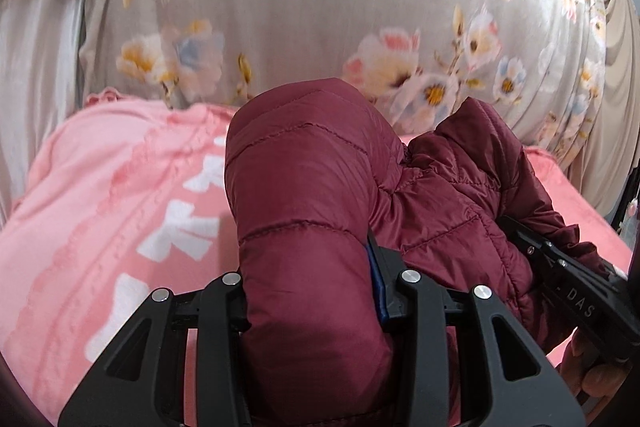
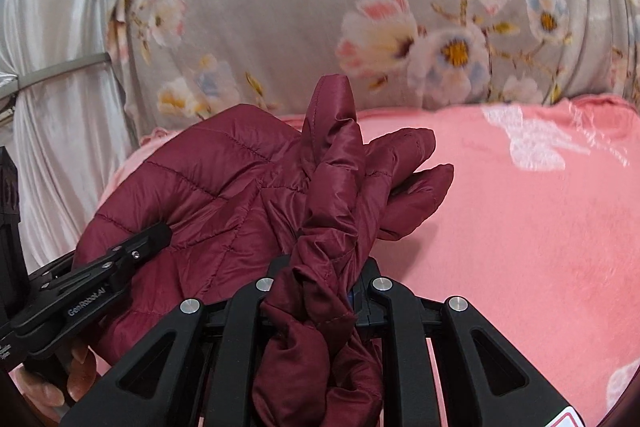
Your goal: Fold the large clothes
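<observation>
A maroon quilted puffer jacket (image 1: pixel 304 195) is bunched up over a pink blanket (image 1: pixel 100 195). My left gripper (image 1: pixel 312 291) is shut on a thick puffy fold of the jacket, which fills the space between its fingers. My right gripper (image 2: pixel 320 287) is shut on a narrow twisted strip of the same jacket (image 2: pixel 332 187), whose free end sticks upward. The right gripper also shows at the right edge of the left wrist view (image 1: pixel 560 267), pressed into the jacket. The left gripper shows at the lower left of the right wrist view (image 2: pixel 132 251).
The pink blanket (image 2: pixel 520 227) with white prints covers the bed. A grey floral quilt (image 1: pixel 320 7) is heaped at the far side. Pale curtain fabric (image 2: pixel 52 67) hangs at the left. A hand (image 2: pixel 52 383) holds the left gripper's handle.
</observation>
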Motion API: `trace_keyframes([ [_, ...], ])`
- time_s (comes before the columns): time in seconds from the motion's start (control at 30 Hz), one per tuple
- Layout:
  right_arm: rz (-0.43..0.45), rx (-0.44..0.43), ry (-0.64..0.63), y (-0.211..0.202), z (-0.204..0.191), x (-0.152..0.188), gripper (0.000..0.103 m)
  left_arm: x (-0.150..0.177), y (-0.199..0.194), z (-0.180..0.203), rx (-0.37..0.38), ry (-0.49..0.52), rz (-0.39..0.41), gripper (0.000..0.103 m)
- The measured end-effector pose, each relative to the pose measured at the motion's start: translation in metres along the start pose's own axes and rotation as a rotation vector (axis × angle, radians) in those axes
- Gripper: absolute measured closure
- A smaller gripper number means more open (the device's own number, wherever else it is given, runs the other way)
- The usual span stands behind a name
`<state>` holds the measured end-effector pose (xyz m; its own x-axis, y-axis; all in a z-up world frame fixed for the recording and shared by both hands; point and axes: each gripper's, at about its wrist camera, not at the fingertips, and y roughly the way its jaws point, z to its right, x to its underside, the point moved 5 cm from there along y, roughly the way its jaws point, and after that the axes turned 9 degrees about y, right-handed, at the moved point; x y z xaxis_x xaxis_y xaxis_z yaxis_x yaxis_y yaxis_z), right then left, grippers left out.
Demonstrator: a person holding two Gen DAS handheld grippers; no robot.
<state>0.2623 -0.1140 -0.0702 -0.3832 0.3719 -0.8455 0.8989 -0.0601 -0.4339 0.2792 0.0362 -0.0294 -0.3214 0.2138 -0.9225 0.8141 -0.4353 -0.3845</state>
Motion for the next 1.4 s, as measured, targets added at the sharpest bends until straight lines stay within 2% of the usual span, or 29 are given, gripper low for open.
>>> trace_keyframes([
  [0.13,-0.073,0.018,0.034,0.016,0.016,0.017,0.08,0.025,0.014,-0.003,-0.027,0.003,-0.044,0.06],
  [0.23,-0.125,0.03,0.049,0.02,0.02,0.019,0.068,0.037,0.016,-0.01,-0.043,-0.016,-0.075,0.05],
  [0.3,-0.136,0.048,0.03,0.013,0.02,0.019,0.055,0.043,0.018,-0.015,-0.051,-0.043,-0.105,0.042],
  [0.33,-0.132,0.059,0.013,0.004,0.02,0.019,0.052,0.047,0.017,-0.019,-0.053,-0.07,-0.131,0.039],
  [0.37,-0.125,0.065,0.003,-0.004,0.02,0.019,0.046,0.048,0.015,-0.023,-0.06,-0.088,-0.15,0.033],
  [0.4,-0.111,0.073,-0.008,-0.016,0.021,0.018,0.045,0.049,0.011,-0.027,-0.079,-0.104,-0.166,0.025],
  [0.53,-0.05,0.085,-0.03,-0.067,0.021,0.013,0.045,0.05,-0.024,-0.043,-0.168,-0.16,-0.207,0.021],
  [0.57,-0.046,0.075,-0.036,-0.076,0.02,0.012,0.05,0.05,-0.032,-0.045,-0.188,-0.17,-0.217,0.021],
  [0.6,-0.045,0.049,-0.041,-0.087,0.015,0.013,0.06,0.05,-0.044,-0.047,-0.211,-0.183,-0.236,0.021],
  [0.63,-0.05,0.027,-0.051,-0.095,0.009,0.016,0.064,0.051,-0.056,-0.048,-0.227,-0.201,-0.25,0.021],
  [0.7,-0.068,-0.006,-0.093,-0.104,-0.002,0.021,0.075,0.055,-0.073,-0.042,-0.216,-0.222,-0.268,0.021],
  [0.73,-0.082,-0.022,-0.145,-0.107,-0.012,0.029,0.077,0.059,-0.084,-0.034,-0.201,-0.223,-0.274,0.021],
  [0.8,-0.1,-0.02,-0.227,-0.104,-0.024,0.039,0.097,0.068,-0.099,-0.019,-0.193,-0.197,-0.274,0.022],
  [0.83,-0.108,0.008,-0.281,-0.095,-0.028,0.045,0.102,0.072,-0.102,-0.011,-0.2,-0.171,-0.28,0.022],
  [0.93,-0.161,0.073,-0.286,-0.066,-0.019,0.051,0.103,0.085,-0.095,0.005,-0.284,-0.069,-0.315,0.024],
  [1.03,-0.208,0.13,-0.237,-0.042,0.004,0.053,0.103,0.095,-0.073,-0.004,-0.345,-0.064,-0.377,0.03],
  [1.13,-0.259,0.135,-0.15,-0.029,0.021,0.058,0.103,0.103,-0.056,-0.017,-0.334,-0.118,-0.416,0.031],
  [1.27,-0.225,0.126,-0.112,-0.051,0.023,0.061,0.103,0.106,-0.054,-0.016,-0.328,-0.124,-0.426,0.032],
  [1.4,-0.188,0.149,-0.075,-0.082,0.03,0.074,0.097,0.108,-0.063,-0.001,-0.303,-0.131,-0.413,0.031],
])
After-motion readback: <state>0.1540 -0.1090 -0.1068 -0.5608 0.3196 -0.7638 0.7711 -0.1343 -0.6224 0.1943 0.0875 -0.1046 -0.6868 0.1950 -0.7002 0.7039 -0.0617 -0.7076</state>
